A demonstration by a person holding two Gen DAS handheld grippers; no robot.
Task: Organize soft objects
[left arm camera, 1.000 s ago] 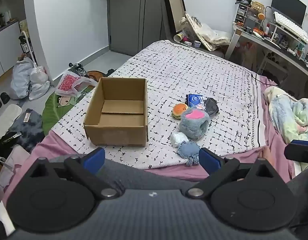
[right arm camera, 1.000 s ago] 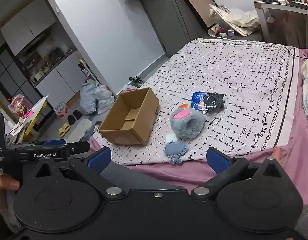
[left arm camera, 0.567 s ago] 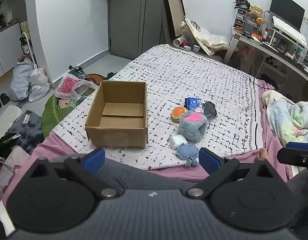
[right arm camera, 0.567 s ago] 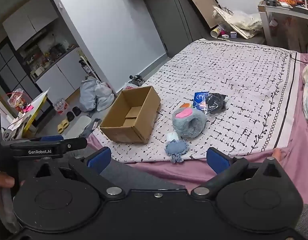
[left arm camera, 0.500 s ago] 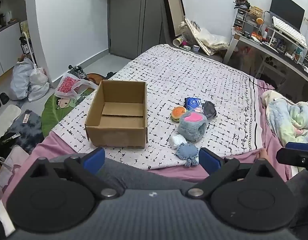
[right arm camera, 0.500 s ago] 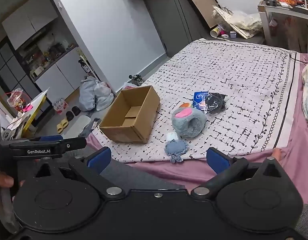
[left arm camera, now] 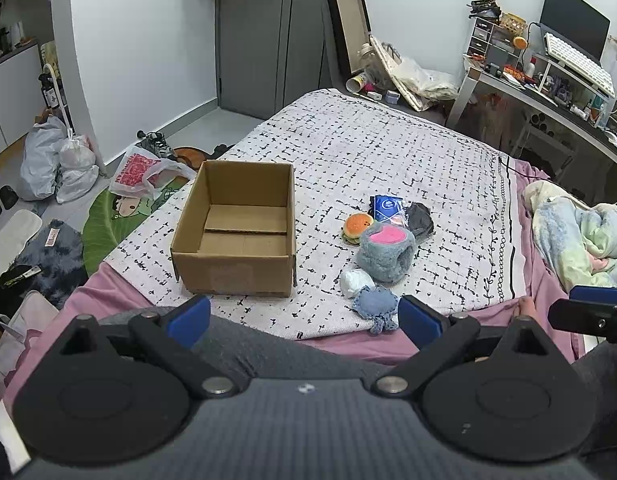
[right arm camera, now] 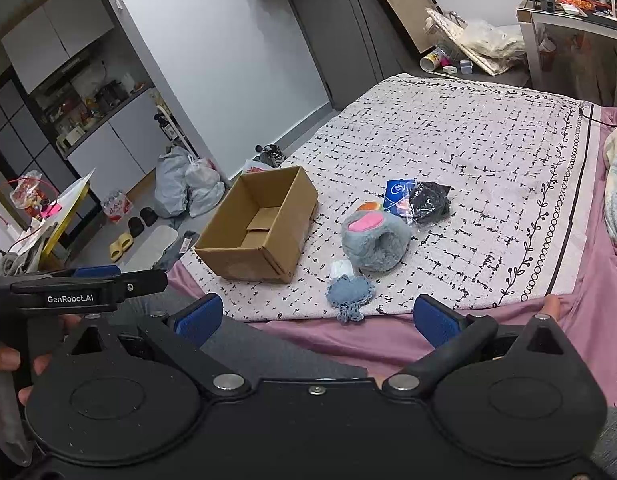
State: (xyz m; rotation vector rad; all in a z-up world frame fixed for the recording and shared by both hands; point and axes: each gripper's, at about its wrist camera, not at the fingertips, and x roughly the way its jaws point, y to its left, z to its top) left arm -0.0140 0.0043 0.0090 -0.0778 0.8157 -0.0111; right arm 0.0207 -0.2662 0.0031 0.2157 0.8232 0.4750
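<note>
An open, empty cardboard box [left arm camera: 236, 236] [right arm camera: 260, 228] sits on the patterned bedspread [left arm camera: 388, 152]. To its right lie a grey fluffy slipper with pink lining [left arm camera: 384, 254] [right arm camera: 376, 244], a burger plush [left arm camera: 357, 227], a blue packet [left arm camera: 386, 207] [right arm camera: 400, 195], a black bundle [left arm camera: 419, 218] [right arm camera: 430, 200], a small white roll [left arm camera: 355, 282] [right arm camera: 341, 268] and a blue knitted piece [left arm camera: 376, 305] [right arm camera: 350, 292]. My left gripper [left arm camera: 304, 316] hovers open before the bed's near edge. The right gripper [right arm camera: 318, 316] is also open and holds nothing.
A crumpled blanket [left arm camera: 580, 232] lies at the bed's right side. Bags [left arm camera: 56, 160], slippers and a rug are on the floor to the left. A cluttered desk [left arm camera: 548, 80] stands at the back right. The person's knees sit below both grippers.
Both grippers have risen and eased back a little, so the bed appears slightly lower and farther. Nothing on the bed has moved.
</note>
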